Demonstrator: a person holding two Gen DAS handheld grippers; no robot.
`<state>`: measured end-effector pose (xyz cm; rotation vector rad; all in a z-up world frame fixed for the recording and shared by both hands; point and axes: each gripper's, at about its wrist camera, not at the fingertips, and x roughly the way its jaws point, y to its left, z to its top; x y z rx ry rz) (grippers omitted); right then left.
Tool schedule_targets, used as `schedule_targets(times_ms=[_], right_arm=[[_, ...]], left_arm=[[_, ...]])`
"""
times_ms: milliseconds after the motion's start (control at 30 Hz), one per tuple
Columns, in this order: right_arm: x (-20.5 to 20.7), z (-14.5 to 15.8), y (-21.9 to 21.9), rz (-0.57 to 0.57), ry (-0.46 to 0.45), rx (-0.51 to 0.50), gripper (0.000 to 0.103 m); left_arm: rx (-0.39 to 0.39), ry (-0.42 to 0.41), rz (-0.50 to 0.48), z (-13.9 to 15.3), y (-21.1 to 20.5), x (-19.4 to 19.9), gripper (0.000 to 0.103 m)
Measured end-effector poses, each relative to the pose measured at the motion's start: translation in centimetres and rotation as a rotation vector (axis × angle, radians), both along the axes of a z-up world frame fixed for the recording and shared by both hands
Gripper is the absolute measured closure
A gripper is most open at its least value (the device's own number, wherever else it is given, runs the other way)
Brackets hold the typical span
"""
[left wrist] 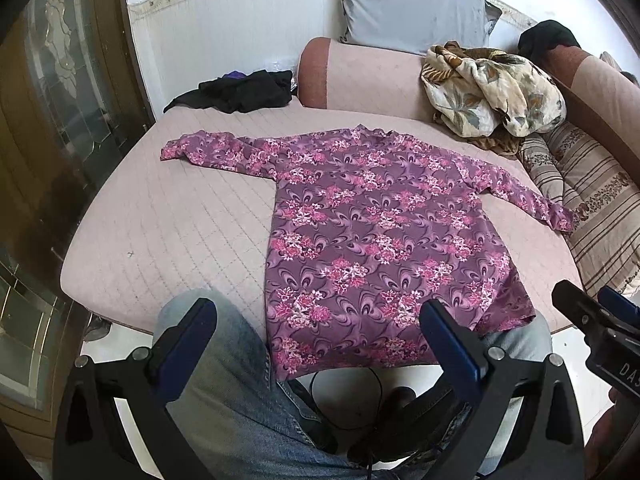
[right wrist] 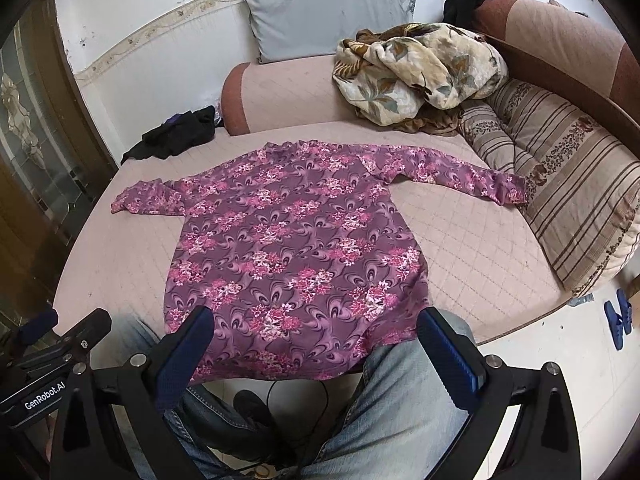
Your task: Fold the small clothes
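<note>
A purple long-sleeved top with pink flowers (left wrist: 368, 232) lies flat on the pink quilted bed (left wrist: 168, 216), both sleeves spread out, hem hanging over the near edge. It also shows in the right wrist view (right wrist: 296, 248). My left gripper (left wrist: 320, 340) is open and empty, held above the person's jeans just short of the hem. My right gripper (right wrist: 316, 344) is open and empty, also just short of the hem. The right gripper shows at the right edge of the left wrist view (left wrist: 600, 320).
A black garment (left wrist: 244, 92) lies at the bed's far left. A floral blanket (left wrist: 492, 88), grey pillow (left wrist: 412, 8) and striped cushions (right wrist: 560, 184) line the back and right. A wooden door (left wrist: 48, 120) stands left. Blue slippers (right wrist: 620, 320) lie on the floor.
</note>
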<state>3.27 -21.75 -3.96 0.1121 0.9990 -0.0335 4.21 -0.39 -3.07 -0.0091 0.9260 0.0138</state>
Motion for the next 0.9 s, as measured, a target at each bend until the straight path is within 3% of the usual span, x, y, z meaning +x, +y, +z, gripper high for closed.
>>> schedule_targets(times_ms=[233,633,900], right_arm=[[1.3,-0.7,-0.9,-0.012,0.011,0.013,0.0],[4.6,-2.3,-2.5,-0.046,0.039,-0.015,0.0],[8.6,-4.9,-8.0,-0.121,0.046,0.136,0.0]], left_arm=[[0.001,0.041,-0.019,-0.9,-1.0,1.5,0.002],[0.001,0.038,-0.065,-1.7,-3.5,5.6,0.002],[-0.022,0.033,-0.14,-2.3,-7.1,10.6,0.002]])
